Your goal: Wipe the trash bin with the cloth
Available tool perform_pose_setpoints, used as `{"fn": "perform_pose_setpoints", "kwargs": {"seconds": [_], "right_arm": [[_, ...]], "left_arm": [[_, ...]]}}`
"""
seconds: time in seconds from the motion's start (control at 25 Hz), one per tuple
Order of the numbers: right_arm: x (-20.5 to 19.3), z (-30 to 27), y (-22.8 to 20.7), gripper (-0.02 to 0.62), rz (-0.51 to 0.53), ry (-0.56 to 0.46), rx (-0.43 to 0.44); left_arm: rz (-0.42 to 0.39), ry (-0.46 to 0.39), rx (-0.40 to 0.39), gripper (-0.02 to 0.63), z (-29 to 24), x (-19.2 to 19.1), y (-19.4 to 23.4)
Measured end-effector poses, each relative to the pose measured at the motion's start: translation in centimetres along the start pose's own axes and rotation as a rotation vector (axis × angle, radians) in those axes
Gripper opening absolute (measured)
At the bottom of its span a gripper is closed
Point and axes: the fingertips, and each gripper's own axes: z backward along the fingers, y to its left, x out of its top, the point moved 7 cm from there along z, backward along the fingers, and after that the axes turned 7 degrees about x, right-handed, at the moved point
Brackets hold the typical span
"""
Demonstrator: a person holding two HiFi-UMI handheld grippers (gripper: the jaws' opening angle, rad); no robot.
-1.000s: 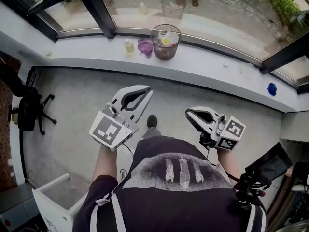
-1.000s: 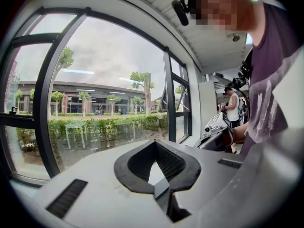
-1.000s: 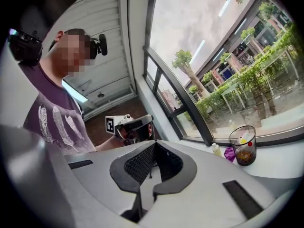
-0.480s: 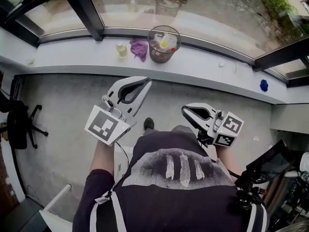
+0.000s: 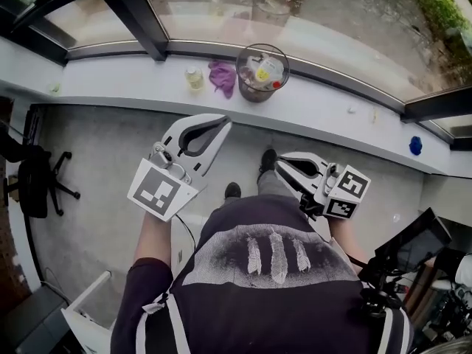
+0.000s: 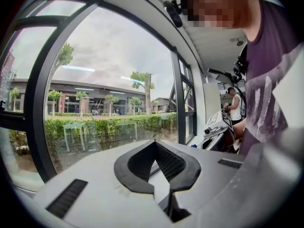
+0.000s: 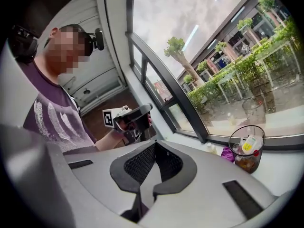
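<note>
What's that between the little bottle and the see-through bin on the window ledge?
A crumpled purple cloth, in the head view, between the bottle and trash bin.

Trash bin (image 5: 262,72) stands on far window ledge (image 5: 110,78), possibly bottles inside it. Cloth (image 5: 222,74) lies on ledge just left of bin, small jar (image 5: 195,77) left of cloth. Office chair (image 5: 37,175) on floor at far left. Left gripper (image 5: 223,124) and right gripper (image 5: 282,167) side by side, near, well apart from ledge.
</note>
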Motion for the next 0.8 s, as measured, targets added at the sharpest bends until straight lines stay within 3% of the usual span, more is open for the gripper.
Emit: {"fn": "perform_pose_setpoints", "kwargs": {"seconds": [0.16, 0.4, 0.56, 0.68, 0.8], "right_arm": [[1.5, 0.4, -4.1, -0.003, 0.001, 0.072, 0.049], [5.7, 1.2, -9.5, -0.003, 0.072, 0.152, 0.161], [7.6, 2.1, -12.8, -0.003, 0.163, 0.234, 0.179], [7.9, 3.0, -15.1, -0.003, 0.260, 0.307, 0.151], [7.7, 3.9, -17.0, -0.003, 0.272, 0.330, 0.146]], "left_arm": [[0.010, 0.039, 0.057, -0.002, -3.7, 0.3, 0.9], [0.036, 0.072, 0.125, -0.002, -9.1, 1.9, 1.9], [0.027, 0.083, 0.166, -0.002, -12.0, 2.3, 2.4], [0.004, 0.148, 0.279, -0.002, -13.6, 2.5, 3.4], [-0.022, 0.196, 0.373, -0.002, -14.4, 3.0, 4.8]]}}
